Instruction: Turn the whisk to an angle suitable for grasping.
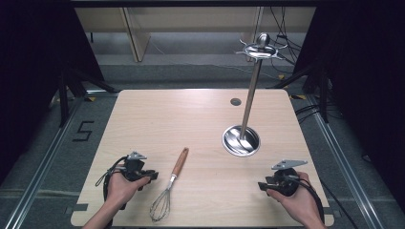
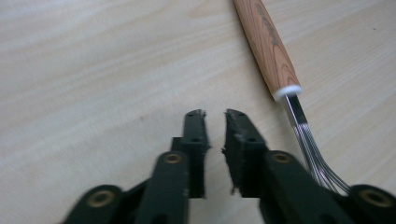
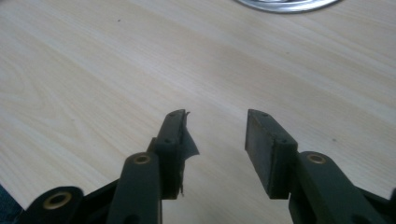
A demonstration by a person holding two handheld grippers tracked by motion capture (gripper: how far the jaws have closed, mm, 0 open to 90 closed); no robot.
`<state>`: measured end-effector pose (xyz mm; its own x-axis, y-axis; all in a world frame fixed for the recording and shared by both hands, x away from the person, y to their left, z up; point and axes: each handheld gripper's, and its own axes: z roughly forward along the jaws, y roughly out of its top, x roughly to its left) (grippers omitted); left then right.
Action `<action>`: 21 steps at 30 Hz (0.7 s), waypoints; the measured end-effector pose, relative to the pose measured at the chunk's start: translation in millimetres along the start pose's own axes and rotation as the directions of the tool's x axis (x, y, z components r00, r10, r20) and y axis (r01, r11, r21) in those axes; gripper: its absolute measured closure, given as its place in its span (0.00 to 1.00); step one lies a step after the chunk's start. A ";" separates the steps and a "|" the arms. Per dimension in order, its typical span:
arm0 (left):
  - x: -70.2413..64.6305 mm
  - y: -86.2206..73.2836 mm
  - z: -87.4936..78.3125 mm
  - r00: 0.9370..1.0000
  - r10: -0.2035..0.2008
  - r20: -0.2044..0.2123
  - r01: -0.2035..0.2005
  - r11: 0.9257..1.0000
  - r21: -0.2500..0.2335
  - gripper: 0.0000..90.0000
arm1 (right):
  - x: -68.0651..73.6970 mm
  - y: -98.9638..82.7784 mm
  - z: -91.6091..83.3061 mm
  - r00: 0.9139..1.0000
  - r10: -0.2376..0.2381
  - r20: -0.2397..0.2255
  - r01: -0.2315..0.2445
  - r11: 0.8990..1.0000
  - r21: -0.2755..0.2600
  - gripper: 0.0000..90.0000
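Note:
A whisk (image 1: 173,180) with a wooden handle and a wire head lies flat on the table, handle pointing away from me. My left gripper (image 1: 153,175) rests on the table just left of it. In the left gripper view the whisk (image 2: 271,51) lies to the right of the left gripper (image 2: 215,115), whose jaws stand a narrow gap apart with nothing between them. My right gripper (image 1: 262,185) sits near the front right of the table. In the right gripper view the right gripper (image 3: 215,119) is open wide over bare wood, holding nothing.
A metal utensil stand (image 1: 241,140) with a round base and a tall pole topped by hooks stands right of centre; its base rim (image 3: 289,4) shows at the top of the right gripper view. A small round grommet (image 1: 235,101) lies farther back on the wooden table (image 1: 157,119).

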<state>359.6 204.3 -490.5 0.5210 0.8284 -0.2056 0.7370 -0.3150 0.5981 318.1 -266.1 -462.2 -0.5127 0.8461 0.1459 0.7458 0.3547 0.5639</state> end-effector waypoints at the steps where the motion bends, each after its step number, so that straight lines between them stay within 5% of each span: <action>1: 0.1 5.3 0.8 1.000 0.028 -0.013 -0.028 1.000 0.008 0.94 | -2.1 0.1 0.9 1.000 -0.004 0.005 0.004 1.000 -0.015 0.70; 8: -10.1 40.2 23.6 0.992 0.117 -0.053 -0.113 0.991 0.078 0.99 | -2.0 2.3 -0.1 1.000 -0.009 0.001 0.009 1.000 0.020 0.79; 15: -15.0 69.9 56.9 0.989 0.127 -0.080 -0.114 0.983 0.145 0.99 | -5.2 0.1 2.6 1.000 -0.004 0.003 0.004 0.999 0.033 0.78; 21: -25.9 81.3 70.0 0.989 0.137 -0.052 -0.126 0.977 0.174 0.99 | -5.6 0.3 2.8 1.000 0.000 -0.004 0.001 0.999 0.051 0.77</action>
<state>436.2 124.8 -490.7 0.5943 0.8001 -0.0814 0.7288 -0.4930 0.4753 322.3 -269.6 -465.1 -0.5144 0.8446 0.1486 0.7662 0.3748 0.5220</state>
